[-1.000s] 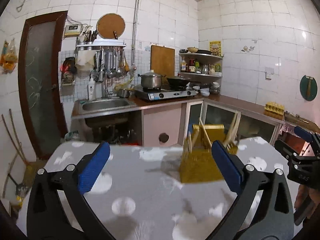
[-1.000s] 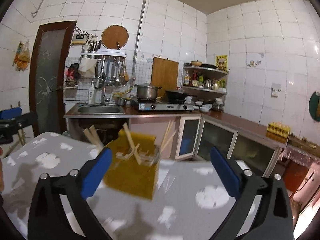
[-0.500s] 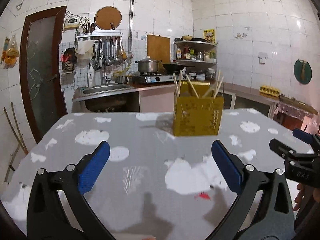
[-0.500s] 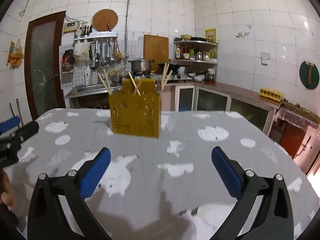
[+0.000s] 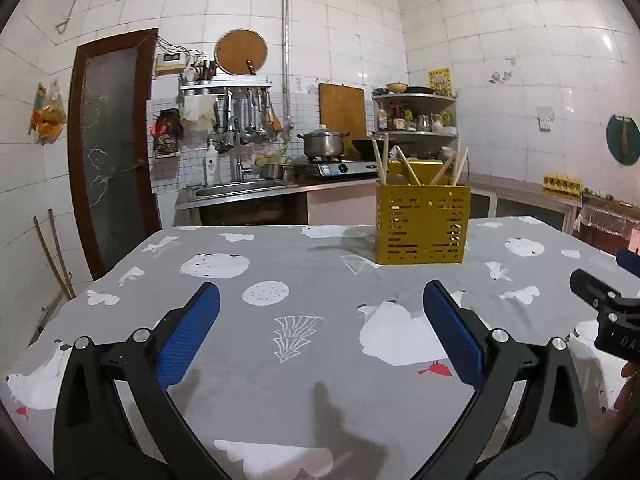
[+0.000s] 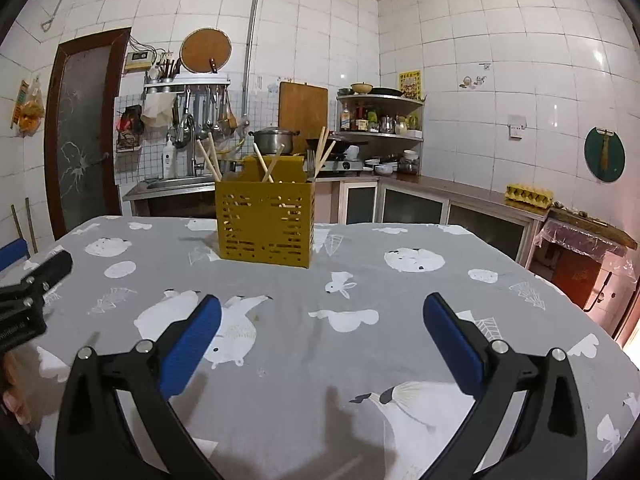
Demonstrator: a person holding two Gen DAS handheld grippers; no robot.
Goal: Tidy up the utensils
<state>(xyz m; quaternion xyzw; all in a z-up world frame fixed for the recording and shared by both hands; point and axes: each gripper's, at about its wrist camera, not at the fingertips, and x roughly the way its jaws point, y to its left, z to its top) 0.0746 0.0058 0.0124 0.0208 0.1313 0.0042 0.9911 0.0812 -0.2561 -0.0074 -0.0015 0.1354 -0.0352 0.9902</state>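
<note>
Left hand-held gripper (image 5: 320,330) hovers low over the bench (image 5: 288,272), blue pads (image 5: 188,334) wide apart, nothing between them. Right hand-held gripper (image 6: 322,332) same: pads (image 6: 450,344) spread wide, empty, just above the cloth. Each gripper shows in the other's view: right one at the right edge of the left view (image 5: 608,312), left one at the left edge of the right view (image 6: 28,292). Bench covered with grey cloth with white animal prints. Yellow perforated holder (image 5: 422,222) stands upright on the far part of the bench, well apart from both grippers; in the left view it sits ahead and to the right, in the right view (image 6: 264,224) ahead and a little left. Chopsticks (image 5: 408,168) stick out of the holder top, leaning at different angles; also seen in the right view (image 6: 268,166). A fork (image 6: 311,162) seems to stand at the holder's right end, small, hard to tell. Nothing loose on the cloth near the grippers. Behind: sink (image 5: 240,188), stove with pot (image 5: 324,144), hanging ladles (image 5: 244,120), corner shelf with bottles (image 6: 380,118), egg tray (image 6: 528,194) on the side counter, brown door (image 5: 112,144) at left.
</note>
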